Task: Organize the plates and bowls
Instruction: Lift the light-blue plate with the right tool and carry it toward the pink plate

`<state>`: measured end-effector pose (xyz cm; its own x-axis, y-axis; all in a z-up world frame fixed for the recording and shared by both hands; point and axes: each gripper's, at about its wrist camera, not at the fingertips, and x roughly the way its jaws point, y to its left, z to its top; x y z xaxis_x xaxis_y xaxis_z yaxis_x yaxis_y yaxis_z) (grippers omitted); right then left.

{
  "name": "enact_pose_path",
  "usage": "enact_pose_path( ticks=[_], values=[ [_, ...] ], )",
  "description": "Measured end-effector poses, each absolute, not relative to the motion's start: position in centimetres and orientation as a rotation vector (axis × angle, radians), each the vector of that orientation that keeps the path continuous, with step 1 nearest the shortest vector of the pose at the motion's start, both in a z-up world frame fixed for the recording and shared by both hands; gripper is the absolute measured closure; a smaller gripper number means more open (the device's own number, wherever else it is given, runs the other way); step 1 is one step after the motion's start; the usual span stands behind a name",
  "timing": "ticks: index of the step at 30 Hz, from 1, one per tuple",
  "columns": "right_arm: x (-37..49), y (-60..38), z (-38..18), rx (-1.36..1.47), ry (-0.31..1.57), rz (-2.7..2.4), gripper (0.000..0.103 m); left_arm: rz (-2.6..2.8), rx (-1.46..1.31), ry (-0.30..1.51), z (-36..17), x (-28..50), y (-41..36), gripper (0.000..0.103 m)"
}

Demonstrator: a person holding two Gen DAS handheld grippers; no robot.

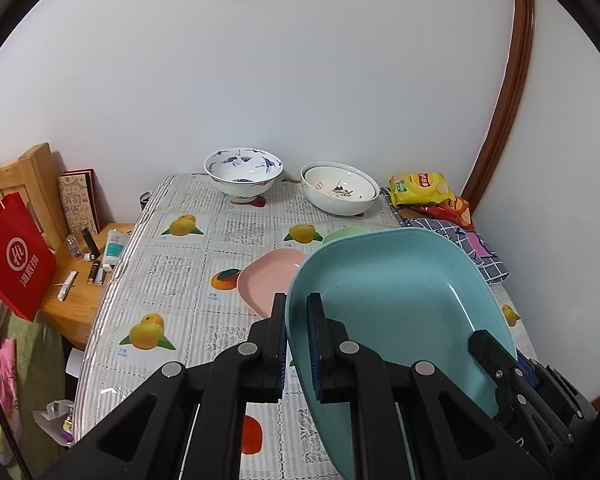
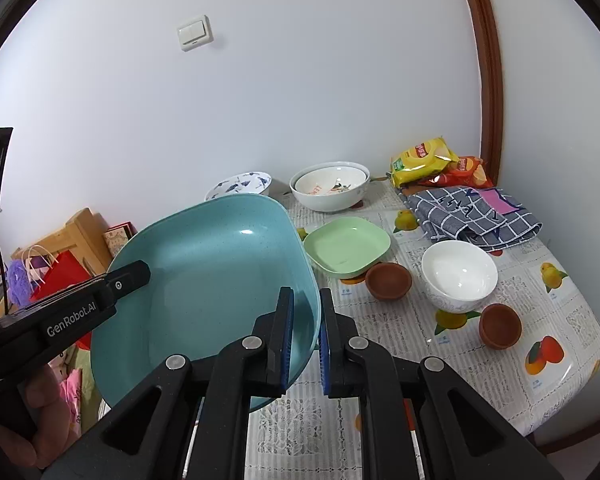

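Both grippers, left gripper point(image 1: 296, 340) and right gripper point(image 2: 305, 336), are pinching opposite rims of the blue plate point(image 2: 220, 272), holding it tilted above the table point(image 2: 400, 352). Uneven pulling could be slipping a rim free, dropping it onto the pink plate point(image 1: 268, 276) or green plate point(image 2: 348, 244) beyond.

Noted speckled, glossy blue plate point(image 2: 220, 264); glazed ceramic white bowl point(image 2: 458, 274); matt terracotta cups point(image 2: 388, 280); shiny plastic tablecloth point(image 1: 172, 264); checked cloth point(image 2: 476, 216).

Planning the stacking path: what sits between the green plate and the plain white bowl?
A small brown bowl, upright, close to the green plate and apart from the white bowl; the right wrist view shows it.
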<state>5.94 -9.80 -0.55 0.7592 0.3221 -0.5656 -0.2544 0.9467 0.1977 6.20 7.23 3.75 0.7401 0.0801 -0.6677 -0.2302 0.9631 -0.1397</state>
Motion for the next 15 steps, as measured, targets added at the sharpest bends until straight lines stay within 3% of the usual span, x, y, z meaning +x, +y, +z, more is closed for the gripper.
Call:
enact_pose_path(
  ticks=[15],
  values=[
    [7.0, -9.1, -1.6, 0.099, 0.656, 0.323, 0.092, 0.189, -0.243, 0.744, 2.3, 7.1, 7.8, 0.093]
  ],
)
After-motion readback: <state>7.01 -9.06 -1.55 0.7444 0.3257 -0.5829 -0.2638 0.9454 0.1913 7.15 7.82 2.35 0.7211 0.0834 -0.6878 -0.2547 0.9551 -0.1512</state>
